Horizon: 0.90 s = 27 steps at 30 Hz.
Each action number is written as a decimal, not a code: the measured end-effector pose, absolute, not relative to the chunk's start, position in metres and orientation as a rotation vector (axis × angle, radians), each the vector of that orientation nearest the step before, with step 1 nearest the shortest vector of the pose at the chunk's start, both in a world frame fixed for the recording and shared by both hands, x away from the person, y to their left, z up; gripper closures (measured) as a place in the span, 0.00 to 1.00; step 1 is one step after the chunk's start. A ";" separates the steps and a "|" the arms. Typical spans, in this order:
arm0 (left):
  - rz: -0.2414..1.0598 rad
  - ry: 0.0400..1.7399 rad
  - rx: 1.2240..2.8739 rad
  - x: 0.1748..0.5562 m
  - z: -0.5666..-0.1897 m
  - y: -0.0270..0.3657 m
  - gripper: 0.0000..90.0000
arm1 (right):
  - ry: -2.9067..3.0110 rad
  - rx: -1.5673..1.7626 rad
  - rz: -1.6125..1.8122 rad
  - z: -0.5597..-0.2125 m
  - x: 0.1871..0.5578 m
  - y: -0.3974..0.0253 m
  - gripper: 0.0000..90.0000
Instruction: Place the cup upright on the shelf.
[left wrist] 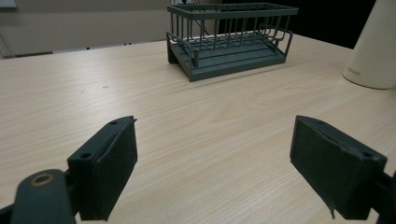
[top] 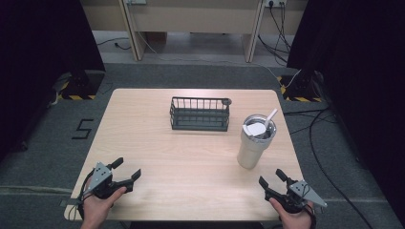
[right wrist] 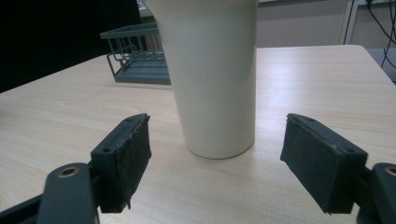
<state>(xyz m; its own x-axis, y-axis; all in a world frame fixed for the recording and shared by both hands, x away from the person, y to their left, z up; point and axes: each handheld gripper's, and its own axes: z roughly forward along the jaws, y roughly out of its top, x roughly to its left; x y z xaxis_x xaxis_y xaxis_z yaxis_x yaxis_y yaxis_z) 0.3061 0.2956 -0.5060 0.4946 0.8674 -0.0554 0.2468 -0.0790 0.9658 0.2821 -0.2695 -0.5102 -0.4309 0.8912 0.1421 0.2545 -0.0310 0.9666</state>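
A cream tumbler (top: pixel 254 143) with a metal rim stands upright on the right side of the wooden table (top: pixel 191 157); a white utensil (top: pixel 260 126) rests in its mouth. A dark wire rack (top: pixel 200 113) sits at the table's middle rear and looks empty. My left gripper (top: pixel 126 171) is open near the front left corner, pointing toward the wire rack (left wrist: pixel 229 39). My right gripper (top: pixel 271 177) is open at the front right, just short of the tumbler (right wrist: pixel 212 79), which stands upright a short way beyond its jaws. Neither gripper holds anything.
Dark curtains hang on both sides. Cables (top: pixel 325 157) trail across the grey floor at the right. A wooden desk frame (top: pixel 191 28) stands behind the table. Striped stand bases (top: pixel 76 88) rest on the floor by the table's far corners.
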 end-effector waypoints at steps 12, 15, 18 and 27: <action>0.679 1.007 1.609 0.305 -0.508 0.295 0.16 | 1.681 1.174 1.502 -0.500 0.293 -0.259 0.19; 0.665 1.015 1.608 0.305 -0.509 0.294 0.16 | 1.685 1.170 1.500 -0.499 0.299 -0.257 0.19; 0.665 1.020 1.608 0.306 -0.510 0.293 0.16 | 1.691 1.177 1.494 -0.500 0.306 -0.255 0.19; 0.664 1.042 1.611 0.308 -0.512 0.293 0.16 | 1.703 1.181 1.462 -0.500 0.328 -0.249 0.18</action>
